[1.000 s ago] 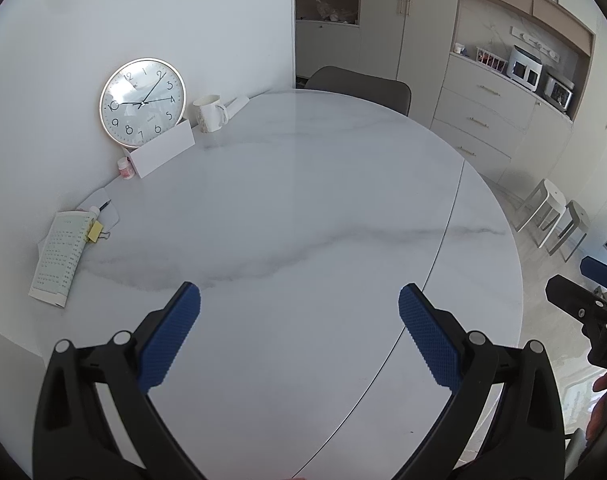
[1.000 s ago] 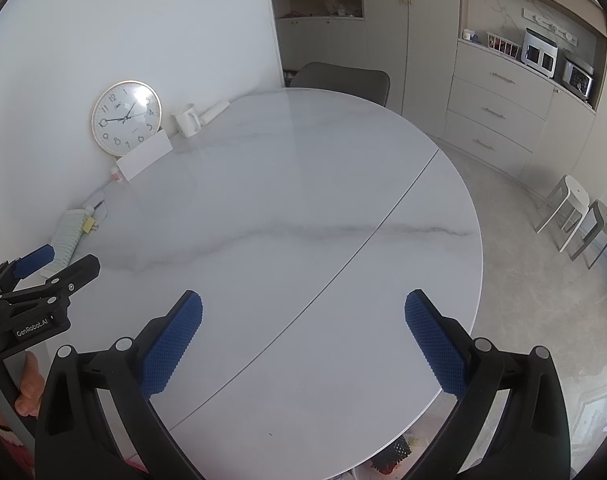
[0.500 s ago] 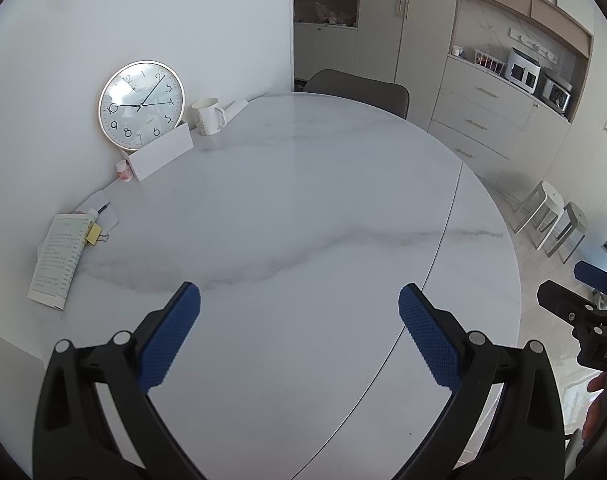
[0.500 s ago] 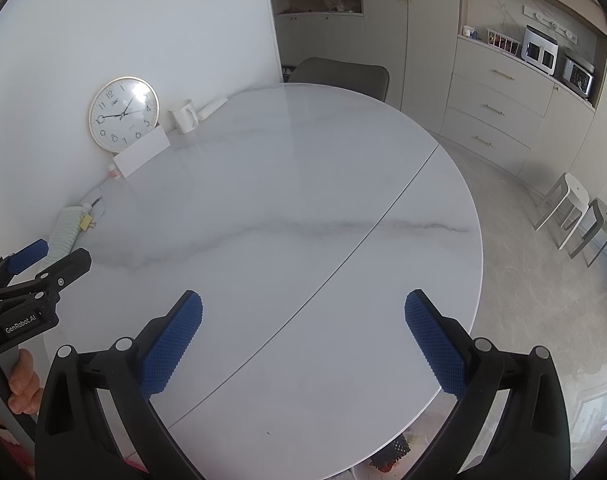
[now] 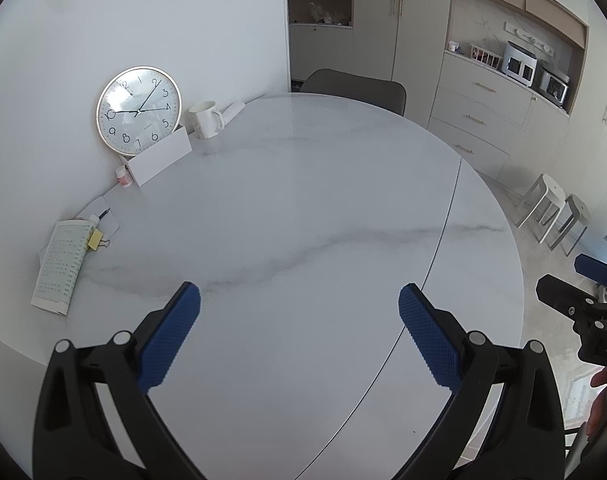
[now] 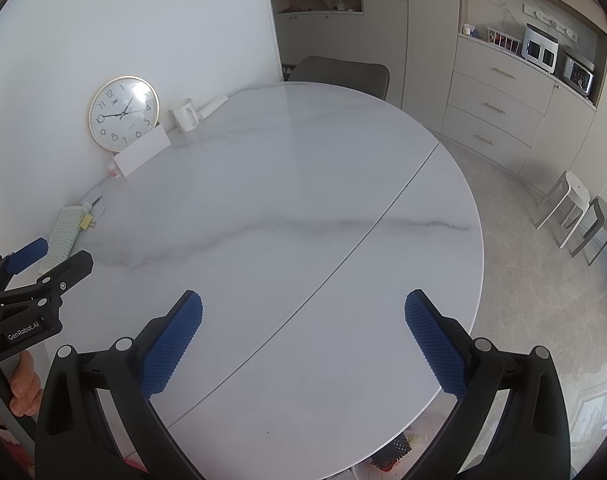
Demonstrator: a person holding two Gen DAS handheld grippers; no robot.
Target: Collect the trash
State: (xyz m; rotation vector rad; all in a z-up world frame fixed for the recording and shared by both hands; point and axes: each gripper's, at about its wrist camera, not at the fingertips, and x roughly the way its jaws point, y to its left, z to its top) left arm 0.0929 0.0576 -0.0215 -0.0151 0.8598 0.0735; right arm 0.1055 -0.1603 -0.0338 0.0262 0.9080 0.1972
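Observation:
My left gripper (image 5: 299, 300) is open and empty, held above the near part of a round white marble table (image 5: 323, 200). My right gripper (image 6: 303, 306) is open and empty too, above the table's (image 6: 303, 184) near right part. Each gripper shows in the other's view: the right one at the right edge of the left wrist view (image 5: 575, 284), the left one at the left edge of the right wrist view (image 6: 43, 256). No loose trash shows on the tabletop. Below the table's near edge some red and black items (image 6: 391, 454) show, partly hidden.
Along the wall stand a round clock (image 5: 138, 110), a white card (image 5: 159, 162), a white mug (image 5: 205, 119), a small pink-capped jar (image 5: 124, 176), and papers with a yellow clip (image 5: 63, 256). A grey chair (image 5: 355, 86) is behind the table; stools (image 5: 555, 212) and cabinets stand at right.
Both grippers have drifted slightly; the view shifts a little and the other gripper sits lower at each frame's edge. Jaws stay open. Nothing on the table has moved.

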